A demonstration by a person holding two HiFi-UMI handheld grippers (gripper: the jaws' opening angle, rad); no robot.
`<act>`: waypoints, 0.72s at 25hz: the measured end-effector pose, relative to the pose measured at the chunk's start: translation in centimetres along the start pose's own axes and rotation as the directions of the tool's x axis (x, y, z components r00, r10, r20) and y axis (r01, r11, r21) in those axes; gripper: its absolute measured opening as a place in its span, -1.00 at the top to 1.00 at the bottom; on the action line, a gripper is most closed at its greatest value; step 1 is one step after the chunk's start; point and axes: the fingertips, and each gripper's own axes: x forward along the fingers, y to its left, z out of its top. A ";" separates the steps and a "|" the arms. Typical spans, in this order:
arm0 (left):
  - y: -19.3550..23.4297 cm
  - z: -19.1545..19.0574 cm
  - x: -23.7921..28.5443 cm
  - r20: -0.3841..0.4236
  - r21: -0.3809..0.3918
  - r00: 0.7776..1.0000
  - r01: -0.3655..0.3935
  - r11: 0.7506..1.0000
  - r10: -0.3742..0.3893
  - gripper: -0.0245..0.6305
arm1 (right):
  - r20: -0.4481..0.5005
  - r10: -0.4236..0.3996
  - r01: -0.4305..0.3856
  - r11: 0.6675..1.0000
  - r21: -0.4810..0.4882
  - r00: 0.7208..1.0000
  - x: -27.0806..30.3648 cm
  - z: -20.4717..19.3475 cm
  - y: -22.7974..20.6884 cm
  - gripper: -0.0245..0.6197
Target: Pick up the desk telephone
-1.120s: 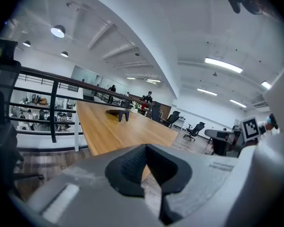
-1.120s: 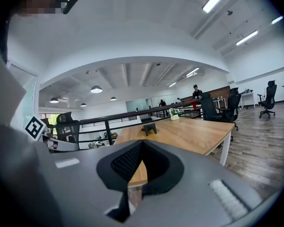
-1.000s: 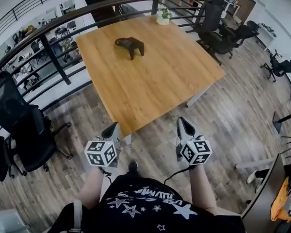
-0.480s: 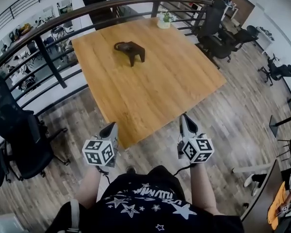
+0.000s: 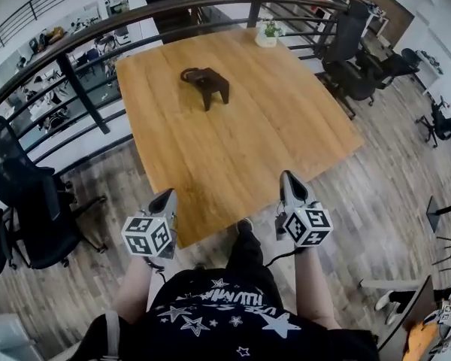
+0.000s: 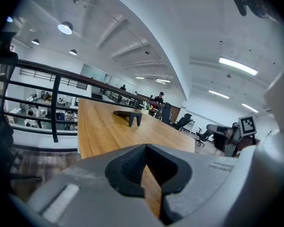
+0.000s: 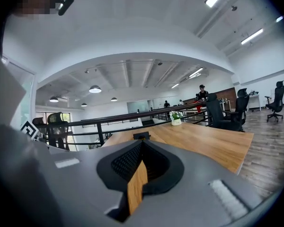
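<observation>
The dark desk telephone (image 5: 207, 83) stands on the far half of a bare wooden table (image 5: 240, 141), left of its middle. Both grippers hover side by side at the table's near edge, well short of the telephone. My left gripper (image 5: 166, 198) is shut with nothing in it, and so is my right gripper (image 5: 288, 180). In the left gripper view the telephone (image 6: 130, 117) lies far ahead over the closed jaw tips (image 6: 145, 147). From the right gripper view only the telephone's top (image 7: 141, 135) peeks above the shut jaws (image 7: 142, 144).
A small potted plant (image 5: 268, 32) stands at the table's far corner. A black metal railing (image 5: 75, 81) runs along the left and back sides. Black office chairs stand at the left (image 5: 30, 201) and far right (image 5: 353, 47). Wood floor surrounds the table.
The person has stepped toward the table. Both grippers have come forward to its near edge, still shut. The telephone has not moved on the table.
</observation>
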 end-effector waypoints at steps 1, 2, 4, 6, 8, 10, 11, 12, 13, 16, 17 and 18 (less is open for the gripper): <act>0.2 0.4 0.6 0.005 -0.013 1.000 -0.021 1.000 0.021 0.92 | -0.003 0.020 -0.020 1.000 0.000 1.000 1.4 0.5 -0.5 0.92; 0.4 0.8 1.2 0.007 -0.025 0.999 -0.040 0.999 0.040 0.92 | -0.007 0.038 -0.038 0.999 -0.001 0.999 2.8 0.9 -1.1 0.92; 0.4 1.3 2.4 0.008 -0.039 0.997 -0.076 0.996 0.076 0.92 | -0.016 0.072 -0.072 0.997 -0.001 0.997 5.5 1.5 -2.4 0.92; 0.7 1.8 3.6 0.010 -0.048 0.994 -0.112 0.993 0.113 0.92 | -0.015 0.099 -0.099 0.995 0.012 0.995 8.3 2.1 -3.8 0.92; 1.2 2.3 5.1 0.014 -0.067 0.989 -0.143 0.987 0.144 0.92 | -0.010 0.119 -0.118 0.993 0.023 0.993 10.9 2.6 -5.0 0.92; 1.5 2.6 6.5 0.015 -0.093 0.986 -0.165 0.982 0.167 0.92 | -0.011 0.140 -0.139 0.990 0.025 0.990 13.1 3.0 -5.9 0.92; 1.6 2.7 7.1 0.013 -0.102 0.984 -0.174 0.979 0.177 0.92 | -0.015 0.151 -0.150 0.988 0.027 0.988 14.0 3.1 -6.3 0.92; 1.7 2.9 7.8 0.011 -0.108 0.982 -0.184 0.977 0.186 0.92 | -0.020 0.161 -0.160 0.987 0.027 0.987 15.0 3.2 -6.8 0.92; 1.8 3.2 8.6 0.009 -0.115 0.981 -0.194 0.974 0.196 0.92 | -0.027 0.169 -0.168 0.985 0.027 0.985 15.9 3.4 -7.2 0.92; 1.6 4.1 10.7 0.016 -0.148 0.977 -0.210 0.966 0.215 0.92 | -0.044 0.190 -0.189 0.982 0.026 0.981 17.7 3.8 -8.8 0.92; 1.4 4.4 11.4 0.022 -0.158 0.976 -0.211 0.965 0.217 0.92 | -0.047 0.196 -0.195 0.980 0.026 0.979 18.2 3.9 -9.3 0.92; 1.2 4.8 12.1 0.028 -0.167 0.976 -0.210 0.963 0.217 0.92 | -0.050 0.200 -0.199 0.980 0.026 0.978 18.6 4.1 -9.8 0.92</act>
